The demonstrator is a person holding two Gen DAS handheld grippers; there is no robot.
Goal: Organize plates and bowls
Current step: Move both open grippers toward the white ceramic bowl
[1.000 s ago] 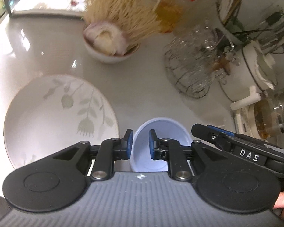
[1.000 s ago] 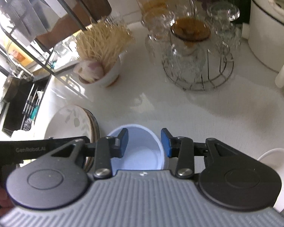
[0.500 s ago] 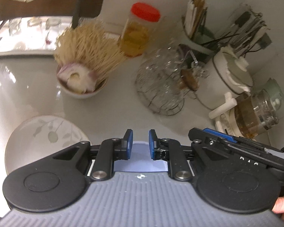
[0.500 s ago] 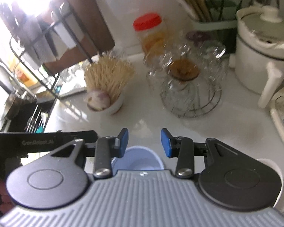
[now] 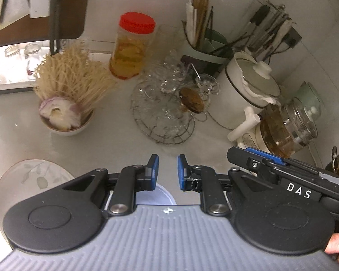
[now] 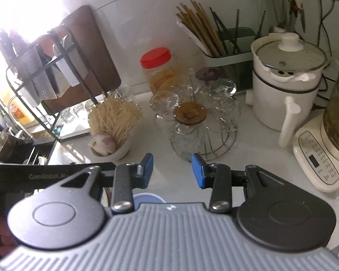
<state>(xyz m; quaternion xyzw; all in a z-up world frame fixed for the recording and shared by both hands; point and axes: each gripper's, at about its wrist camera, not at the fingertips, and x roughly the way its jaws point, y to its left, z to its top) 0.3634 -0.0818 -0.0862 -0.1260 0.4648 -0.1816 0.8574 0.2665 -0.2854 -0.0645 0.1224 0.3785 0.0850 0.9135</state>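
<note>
Pale-blue plastic bowl [image 5: 157, 197] beside floral white plate [image 5: 34, 176], below both grippers; left gripper [image 5: 167, 172] narrowly parted, right gripper [image 6: 172, 169] wide, both empty.

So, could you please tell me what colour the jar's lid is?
Red. The jar's lid shows best in the left wrist view.

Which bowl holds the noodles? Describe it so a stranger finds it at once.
Start at the wire glass rack mid-counter, then look left. The white bowl stands there alone, in front of the red-lidded jar. Only it holds pale dry noodles and a cut onion.
</note>
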